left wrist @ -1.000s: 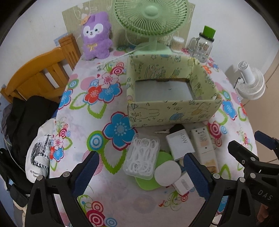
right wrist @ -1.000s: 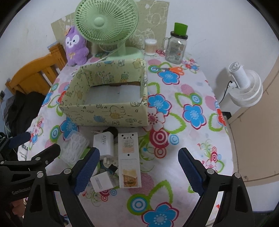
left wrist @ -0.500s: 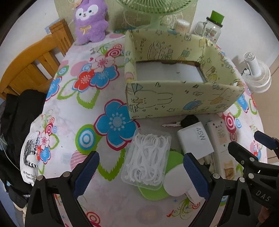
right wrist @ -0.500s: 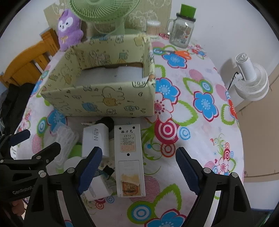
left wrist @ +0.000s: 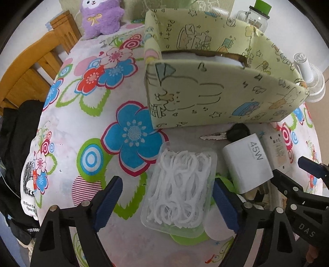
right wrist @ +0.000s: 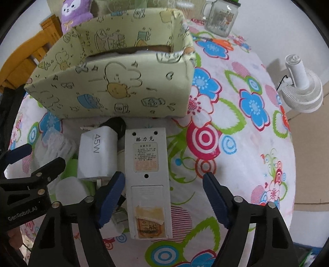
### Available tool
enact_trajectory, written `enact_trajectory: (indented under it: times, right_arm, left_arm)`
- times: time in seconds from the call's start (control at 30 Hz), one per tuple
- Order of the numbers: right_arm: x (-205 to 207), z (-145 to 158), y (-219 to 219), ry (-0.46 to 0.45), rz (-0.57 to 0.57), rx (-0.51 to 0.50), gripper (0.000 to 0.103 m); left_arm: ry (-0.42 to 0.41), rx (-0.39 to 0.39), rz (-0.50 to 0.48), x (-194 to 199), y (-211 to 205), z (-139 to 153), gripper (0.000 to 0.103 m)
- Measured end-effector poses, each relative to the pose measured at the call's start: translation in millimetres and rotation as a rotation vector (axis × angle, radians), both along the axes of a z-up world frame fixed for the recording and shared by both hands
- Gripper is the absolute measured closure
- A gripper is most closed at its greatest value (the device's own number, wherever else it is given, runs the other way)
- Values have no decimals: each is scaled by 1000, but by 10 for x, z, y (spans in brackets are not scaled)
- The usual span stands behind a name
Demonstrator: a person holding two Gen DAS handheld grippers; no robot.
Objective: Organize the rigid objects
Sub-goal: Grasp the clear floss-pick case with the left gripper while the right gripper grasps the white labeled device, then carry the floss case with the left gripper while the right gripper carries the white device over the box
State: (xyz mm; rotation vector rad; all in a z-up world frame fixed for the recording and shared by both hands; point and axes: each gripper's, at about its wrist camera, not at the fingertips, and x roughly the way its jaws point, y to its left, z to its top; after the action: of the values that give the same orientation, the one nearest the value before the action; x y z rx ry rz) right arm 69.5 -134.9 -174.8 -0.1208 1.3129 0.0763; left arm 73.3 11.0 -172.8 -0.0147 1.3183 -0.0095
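A pale green cartoon-print box [left wrist: 216,102] [right wrist: 115,90] stands open on the flowered table. In front of it lie a clear case of white floss picks [left wrist: 181,191], a white 45W charger [left wrist: 246,162] [right wrist: 95,154], a long white remote-like unit [right wrist: 148,180] [left wrist: 277,150], a key with a black head [left wrist: 228,134] and a green lid with a white disc [left wrist: 218,232]. My left gripper [left wrist: 166,203] is open, its fingers on either side of the floss case. My right gripper [right wrist: 164,197] is open, its fingers on either side of the white unit.
A purple plush [left wrist: 100,18] and a wooden chair [left wrist: 26,67] are at the back left. A glass jar with a green lid [right wrist: 221,17] stands behind the box. A white fan [right wrist: 302,88] sits off the table's right edge. A dark bag [left wrist: 18,143] hangs at left.
Both grippers have moved forward and down toward the objects. The floss case now lies between my left fingers and the white unit between my right fingers. My right jaws have narrowed somewhat.
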Motion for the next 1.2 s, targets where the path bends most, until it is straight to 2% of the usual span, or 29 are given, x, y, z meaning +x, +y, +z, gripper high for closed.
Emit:
enact_trajectory:
  times: [0.17, 0.27, 0.37, 0.4, 0.67, 1.2]
  right_arm:
    - [32, -71, 34, 21, 0, 0, 32]
    - [62, -120, 55, 44, 1, 25, 43]
    - [90, -142, 80, 53, 8, 40, 54]
    - [82, -138, 107, 55, 11, 31, 54]
    - [34, -90, 147, 50, 17, 20, 56]
    - [-140, 412, 57, -43, 28, 73, 56]
  left_arm:
    - [8, -15, -6, 10, 3, -36, 20]
    - [16, -23, -17, 48, 29, -84, 27]
    - [20, -68, -10, 46, 55, -103, 35]
    - [20, -87, -6, 51, 65, -101, 39]
    - [-7, -48, -35, 1, -31, -17, 41]
    - [-99, -44, -41, -182, -234, 560, 41]
